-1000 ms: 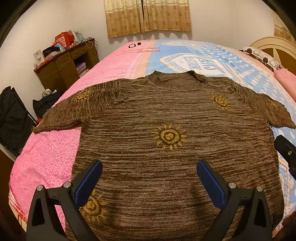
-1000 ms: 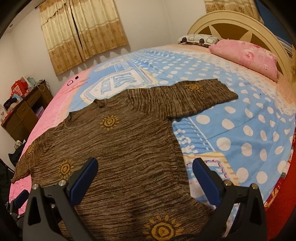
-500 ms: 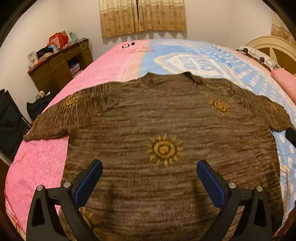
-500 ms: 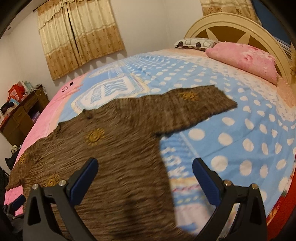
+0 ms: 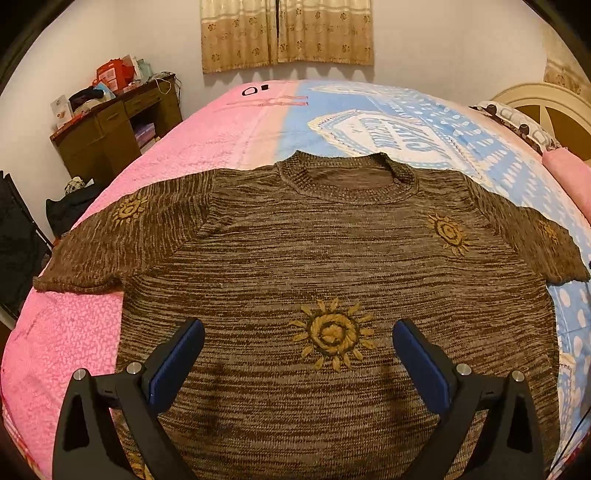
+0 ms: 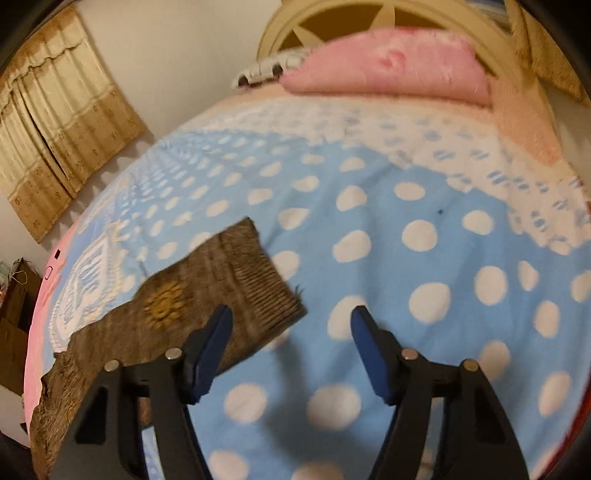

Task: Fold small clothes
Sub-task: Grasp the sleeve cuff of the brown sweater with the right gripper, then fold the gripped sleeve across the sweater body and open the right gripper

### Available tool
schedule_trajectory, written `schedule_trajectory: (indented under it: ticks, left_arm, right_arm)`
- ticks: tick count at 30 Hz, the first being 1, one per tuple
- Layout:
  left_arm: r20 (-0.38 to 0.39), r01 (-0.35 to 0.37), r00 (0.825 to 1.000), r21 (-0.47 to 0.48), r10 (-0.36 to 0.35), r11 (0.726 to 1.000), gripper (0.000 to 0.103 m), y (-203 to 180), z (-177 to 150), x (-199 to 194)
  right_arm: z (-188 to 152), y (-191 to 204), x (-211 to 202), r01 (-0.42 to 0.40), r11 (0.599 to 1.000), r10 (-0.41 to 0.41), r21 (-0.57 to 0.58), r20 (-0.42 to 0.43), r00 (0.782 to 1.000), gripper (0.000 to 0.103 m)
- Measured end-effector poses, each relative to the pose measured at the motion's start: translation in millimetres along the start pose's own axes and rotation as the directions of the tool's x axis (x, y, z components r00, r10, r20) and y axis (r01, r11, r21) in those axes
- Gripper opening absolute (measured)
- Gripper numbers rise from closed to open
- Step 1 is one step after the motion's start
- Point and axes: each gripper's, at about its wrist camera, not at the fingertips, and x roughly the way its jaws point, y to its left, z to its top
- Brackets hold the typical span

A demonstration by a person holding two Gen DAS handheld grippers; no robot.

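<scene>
Bedroom walls and tan curtains (image 5: 286, 35) fill the top of my left view, with a cluttered wooden desk (image 5: 114, 125) at upper left. Below them the bed (image 5: 66, 332) takes up nearly everything, its cover pink on the left side and blue with white dots on the right. In the right view a pink pillow (image 6: 388, 70) sits at the top by the headboard (image 6: 369, 18).

Spread flat on the cover, the brown knitted sweater (image 5: 332, 266) lies face up, collar toward the top of the left view, both short sleeves out to the sides, hem nearest me.

I judge the step in hand to be the first sleeve fold. My right gripper (image 6: 291, 347) hovers with jaws wide and nothing in them, just beside the sleeve (image 6: 243, 280) that runs from the lower left toward the centre of the blurred right view. To do it well I would centre the cuff edge between the pads, pinch both knit layers, and carry the sleeve across the chest without dragging the body.

My left gripper (image 5: 297, 358) is also spread wide and empty, over the lower chest near the sun motif (image 5: 332, 334), well placed to pin the body down.
</scene>
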Motion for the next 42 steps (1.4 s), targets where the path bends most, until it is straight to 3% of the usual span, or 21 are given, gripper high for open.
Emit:
schedule_trajectory:
  ticks: [5, 9, 12, 15, 18, 19, 22, 27, 32, 35, 38, 40, 42]
  left_arm:
    - [-0.004, 0.0, 1.0, 0.024, 0.0, 1.0, 0.102, -5.3, -0.8, 2.7]
    - [-0.011, 0.002, 1.0, 0.016, -0.002, 1.0, 0.102, -5.1, -0.5, 5.3]
    - [-0.02, 0.002, 1.0, 0.006, -0.002, 1.0, 0.102, -2.8, -1.4, 7.8]
    - [-0.035, 0.001, 0.999, -0.004, -0.001, 1.0, 0.102, -0.5, -2.8, 11.7]
    - [-0.049, 0.005, 0.999, -0.013, -0.006, 1.0, 0.102, 1.2, -4.6, 13.8]
    - [-0.047, 0.006, 0.999, -0.015, -0.006, 1.0, 0.102, 2.2, -5.1, 12.6]
    - [-0.031, 0.005, 1.0, -0.021, -0.005, 1.0, 0.102, 6.5, -5.8, 7.2]
    - [-0.015, 0.004, 1.0, -0.055, -0.005, 0.999, 0.102, 19.4, -5.4, 0.7]
    - [-0.006, 0.017, 1.0, -0.095, -0.018, 0.995, 0.102, 28.6, -4.3, -2.1]
    - [0.002, 0.023, 1.0, -0.108, -0.023, 0.994, 0.102, 32.7, -4.7, -4.6]
    - [0.009, 0.022, 1.0, -0.118, -0.021, 0.993, 0.102, 38.7, -6.1, -7.0]
    - [0.011, 0.017, 1.0, -0.128, -0.015, 0.992, 0.102, 45.2, -7.2, -7.9]
    - [0.011, 0.01, 1.0, -0.142, -0.009, 0.99, 0.102, 53.1, -8.1, -7.9]
  right_arm:
    - [4.0, 16.0, 22.7, 0.054, 0.994, -0.054, -0.093, 0.011, 0.999, 0.058]
    - [14.9, 27.2, 35.1, -0.009, 0.994, 0.009, -0.107, -0.004, 1.0, 0.058]
    - [20.6, 35.7, 47.7, 0.014, 0.988, -0.014, -0.151, -0.003, 1.0, 0.057]
    - [16.3, 46.4, 51.4, 0.076, 0.966, -0.077, -0.247, 0.004, 0.997, 0.046]
    - [14.3, 50.9, 51.3, 0.082, 0.944, -0.085, -0.319, 0.005, 0.996, 0.031]
    - [15.8, 50.7, 51.1, 0.073, 0.943, -0.079, -0.324, -0.003, 0.997, 0.023]
    - [19.9, 53.4, 50.4, 0.037, 0.945, -0.054, -0.326, -0.041, 0.998, 0.013]
    - [25.2, 69.9, 35.4, -0.014, 0.945, -0.001, -0.327, -0.046, 0.999, 0.012]
    - [19.2, 125.7, -7.2, -0.105, 0.909, 0.109, -0.403, -0.014, 0.994, 0.012]
    - [-0.3, 177.6, -37.6, -0.213, 0.849, 0.225, -0.483, -0.034, 0.974, 0.012]
    - [-35.7, 229.1, -52.5, -0.352, 0.776, 0.344, -0.523, -0.117, 0.932, 0.012]
    - [-69.5, 266.8, -51.7, -0.454, 0.722, 0.412, -0.523, -0.203, 0.888, 0.012]
    - [-95.7, 290.2, -44.4, -0.502, 0.686, 0.44, -0.526, -0.249, 0.863, 0.012]
